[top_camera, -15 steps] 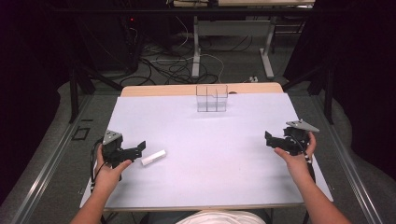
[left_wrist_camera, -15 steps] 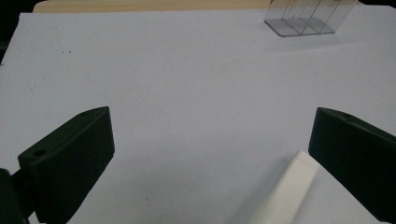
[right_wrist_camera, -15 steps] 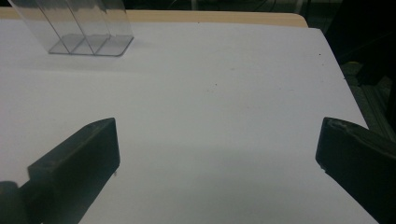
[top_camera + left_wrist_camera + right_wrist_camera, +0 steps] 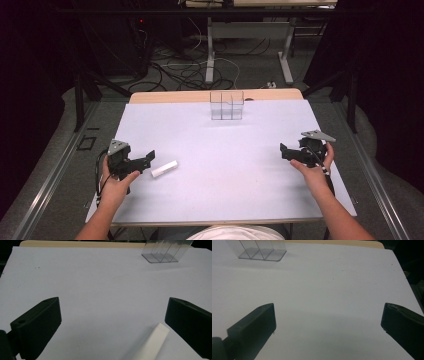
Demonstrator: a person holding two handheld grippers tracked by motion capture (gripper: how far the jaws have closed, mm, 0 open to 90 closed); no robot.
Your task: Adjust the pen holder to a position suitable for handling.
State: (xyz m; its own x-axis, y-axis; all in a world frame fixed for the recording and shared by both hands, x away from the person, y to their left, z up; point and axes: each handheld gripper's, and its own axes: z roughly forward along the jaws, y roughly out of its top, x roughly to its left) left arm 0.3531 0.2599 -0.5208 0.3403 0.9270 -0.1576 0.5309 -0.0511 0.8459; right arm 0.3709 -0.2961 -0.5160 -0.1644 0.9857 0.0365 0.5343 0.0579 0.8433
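Note:
A small white stick-shaped block (image 4: pixel 164 168) lies on the white table (image 4: pixel 225 150), left of centre. My left gripper (image 4: pixel 147 159) is held just left of it with its jaws wide open; in the left gripper view the block (image 4: pixel 152 342) lies close to the right jaw, untouched. A clear divided box (image 4: pixel 226 105) stands upright at the table's far middle, seen too in the left gripper view (image 4: pixel 165 251) and the right gripper view (image 4: pixel 257 250). My right gripper (image 4: pixel 286 151) hovers at the right side, open with nothing between its jaws.
The table's wooden far edge (image 4: pixel 215 96) shows behind the white sheet. Beyond it are table legs and cables (image 4: pixel 200 70) on the floor. Metal rails (image 4: pixel 45 190) run along both sides of the table.

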